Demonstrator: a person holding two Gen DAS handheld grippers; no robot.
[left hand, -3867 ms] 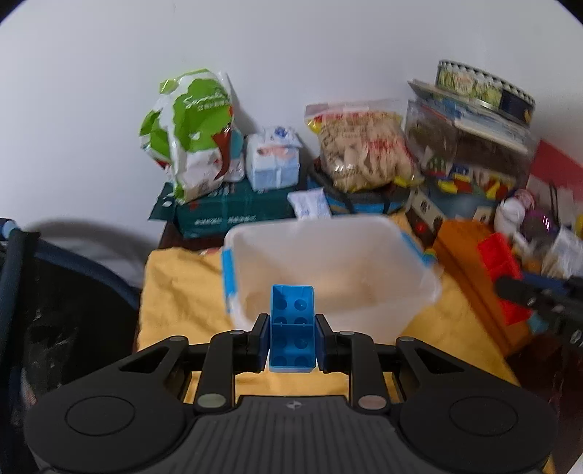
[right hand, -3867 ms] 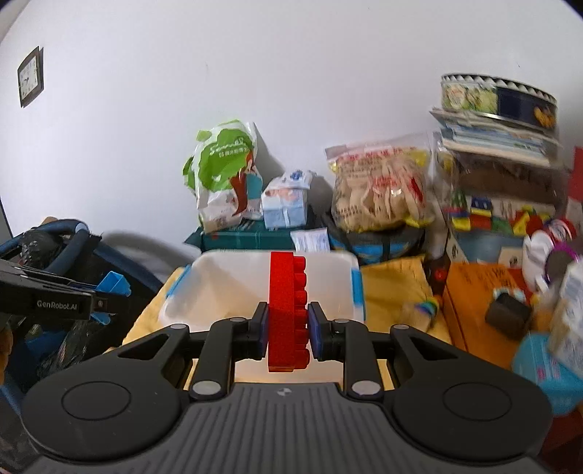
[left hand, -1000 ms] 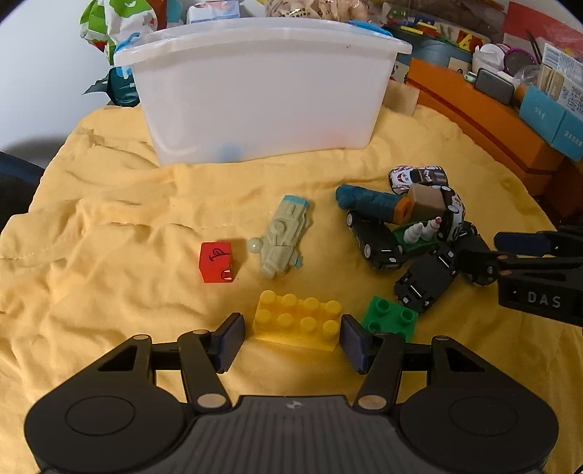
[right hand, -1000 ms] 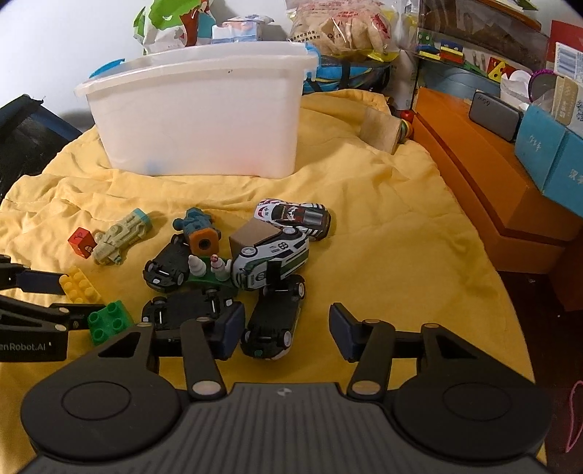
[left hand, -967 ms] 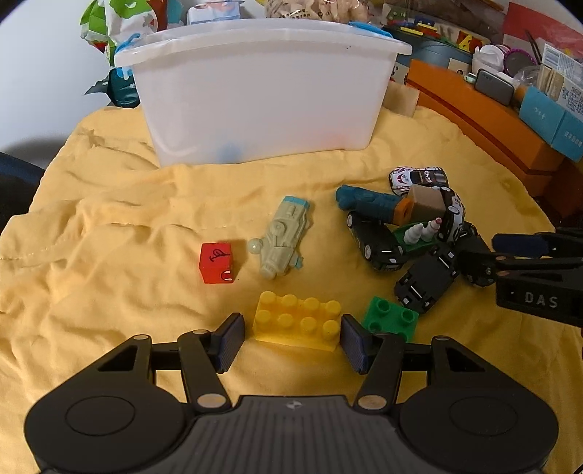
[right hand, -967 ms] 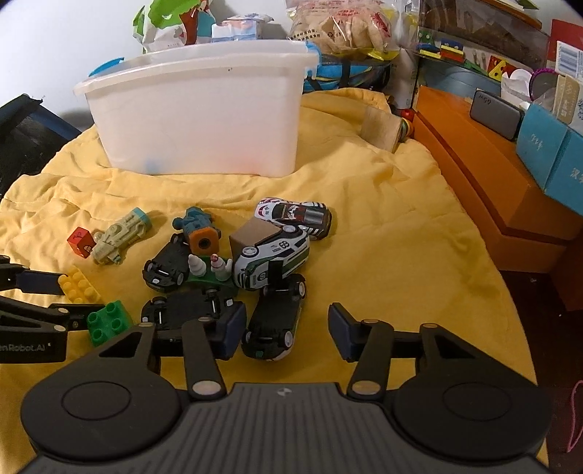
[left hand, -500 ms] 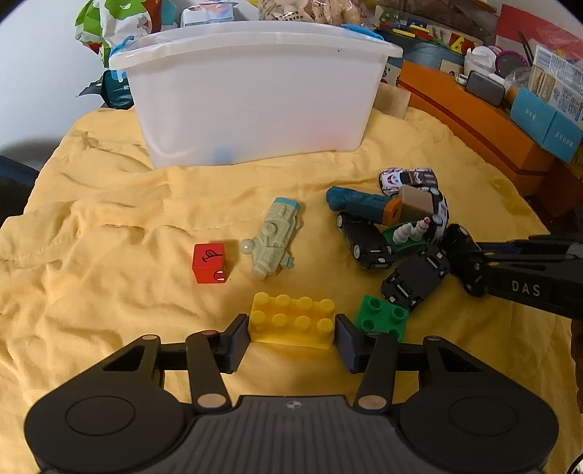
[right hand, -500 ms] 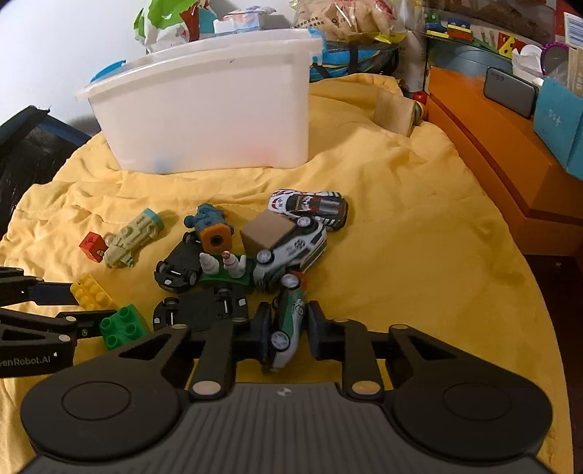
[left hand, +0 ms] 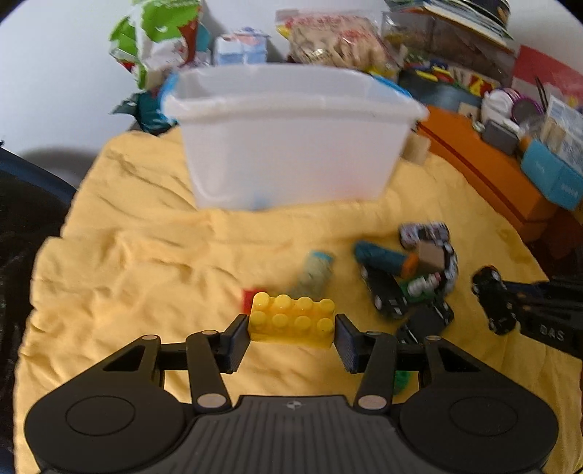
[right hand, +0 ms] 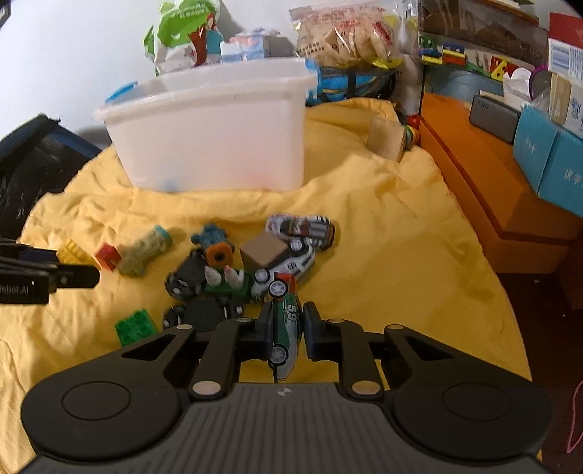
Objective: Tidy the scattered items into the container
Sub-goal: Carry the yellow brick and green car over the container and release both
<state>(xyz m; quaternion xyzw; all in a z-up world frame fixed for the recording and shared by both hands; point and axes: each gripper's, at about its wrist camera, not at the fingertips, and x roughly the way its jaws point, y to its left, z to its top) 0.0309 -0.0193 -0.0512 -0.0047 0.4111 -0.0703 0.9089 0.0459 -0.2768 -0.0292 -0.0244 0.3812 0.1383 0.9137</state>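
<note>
My left gripper (left hand: 291, 337) is shut on a yellow brick (left hand: 292, 320) and holds it above the yellow cloth (left hand: 127, 255). My right gripper (right hand: 286, 330) is shut on a green toy car (right hand: 285, 324), held on its side, lifted off the cloth. The white plastic container (left hand: 291, 146) stands at the back; it also shows in the right wrist view (right hand: 211, 138). Loose on the cloth are a pile of toy cars (right hand: 288, 251), a green brick (right hand: 135, 326), a red cube (right hand: 106, 256), a beige toy (right hand: 144, 253) and a teal and orange toy (right hand: 215, 246).
An orange cabinet (right hand: 484, 175) with blue boxes (right hand: 546, 156) runs along the right. Snack bags (right hand: 346, 32) and boxes stand behind the container. A dark mesh chair (right hand: 32, 164) is on the left. A wooden block (right hand: 386, 140) lies on the cloth's far right.
Both grippers have closed and lifted: the left took the yellow brick off the cloth, the right raised the green toy car from the pile. Both views now tilt up toward the container.
</note>
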